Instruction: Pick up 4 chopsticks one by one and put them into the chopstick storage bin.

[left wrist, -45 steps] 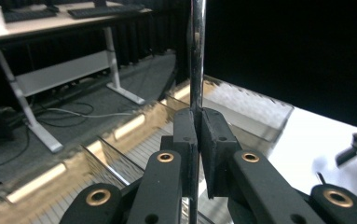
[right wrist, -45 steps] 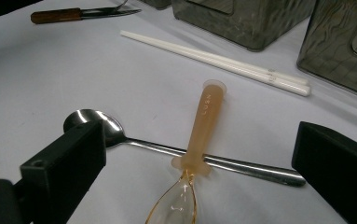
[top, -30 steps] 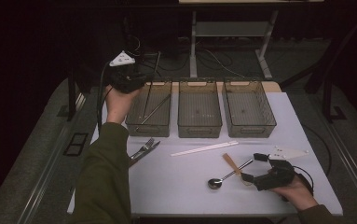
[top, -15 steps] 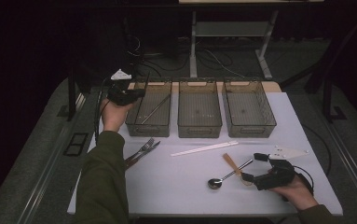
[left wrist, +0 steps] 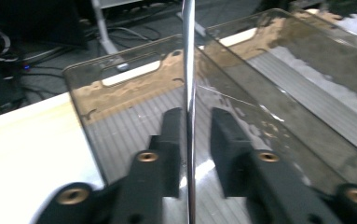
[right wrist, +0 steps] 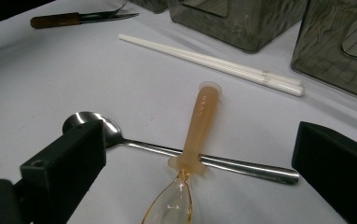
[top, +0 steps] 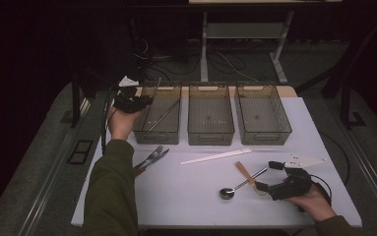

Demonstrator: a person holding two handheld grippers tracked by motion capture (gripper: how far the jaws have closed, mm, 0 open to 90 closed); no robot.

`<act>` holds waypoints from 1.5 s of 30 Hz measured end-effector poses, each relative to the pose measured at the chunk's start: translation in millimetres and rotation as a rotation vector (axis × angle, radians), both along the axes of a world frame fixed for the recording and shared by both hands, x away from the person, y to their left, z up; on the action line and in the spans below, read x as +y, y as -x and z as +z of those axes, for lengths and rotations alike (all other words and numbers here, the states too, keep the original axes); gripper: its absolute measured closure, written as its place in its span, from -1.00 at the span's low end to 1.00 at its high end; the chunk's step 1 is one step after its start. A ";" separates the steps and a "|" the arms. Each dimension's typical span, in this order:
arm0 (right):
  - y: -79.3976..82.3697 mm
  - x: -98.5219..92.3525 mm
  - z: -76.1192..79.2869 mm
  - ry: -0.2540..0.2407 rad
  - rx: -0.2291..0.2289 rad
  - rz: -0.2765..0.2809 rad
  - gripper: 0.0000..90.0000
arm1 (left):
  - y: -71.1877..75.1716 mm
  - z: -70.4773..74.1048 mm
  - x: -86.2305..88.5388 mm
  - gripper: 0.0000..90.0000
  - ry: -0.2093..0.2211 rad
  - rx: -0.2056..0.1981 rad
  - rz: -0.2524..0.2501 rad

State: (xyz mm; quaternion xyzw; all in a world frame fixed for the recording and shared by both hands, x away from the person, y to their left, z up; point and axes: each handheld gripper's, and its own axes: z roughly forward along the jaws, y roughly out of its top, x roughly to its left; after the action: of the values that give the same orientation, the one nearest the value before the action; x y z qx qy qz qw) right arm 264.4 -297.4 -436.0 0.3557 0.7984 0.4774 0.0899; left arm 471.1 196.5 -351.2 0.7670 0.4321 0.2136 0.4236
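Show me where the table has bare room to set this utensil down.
Free: the white table in front, between the fork and knife and the metal spoon; also right of the chopsticks, below the right bin. Crowded: around the crossed spoons by the right gripper.

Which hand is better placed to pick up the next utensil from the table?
Right. The right gripper rests open around the crossed amber spoon and metal spoon; the left gripper, just opening, is over the left bin.

Three bins (top: 210, 132) wall off the far edge; near side (top: 186, 196) stays open.
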 end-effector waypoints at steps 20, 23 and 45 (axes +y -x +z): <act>0.5 0.5 0.2 0.002 -0.002 -0.001 -0.94 | 28.3 6.6 -16.7 -0.08 0.067 -0.018 -0.131; 0.6 0.6 0.3 0.004 -0.003 -0.001 -0.94 | 38.2 9.4 -21.8 -0.13 0.058 -0.024 -0.153; 0.3 1.0 -0.1 0.010 -0.005 -0.002 -0.94 | 106.9 -23.2 -58.6 -0.21 0.068 0.024 -0.355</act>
State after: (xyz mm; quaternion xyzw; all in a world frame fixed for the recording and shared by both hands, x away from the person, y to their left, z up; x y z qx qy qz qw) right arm 264.1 -296.4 -436.1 0.3548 0.8004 0.4740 0.0939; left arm 364.2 137.9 -374.5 0.8188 0.3020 0.1117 0.4753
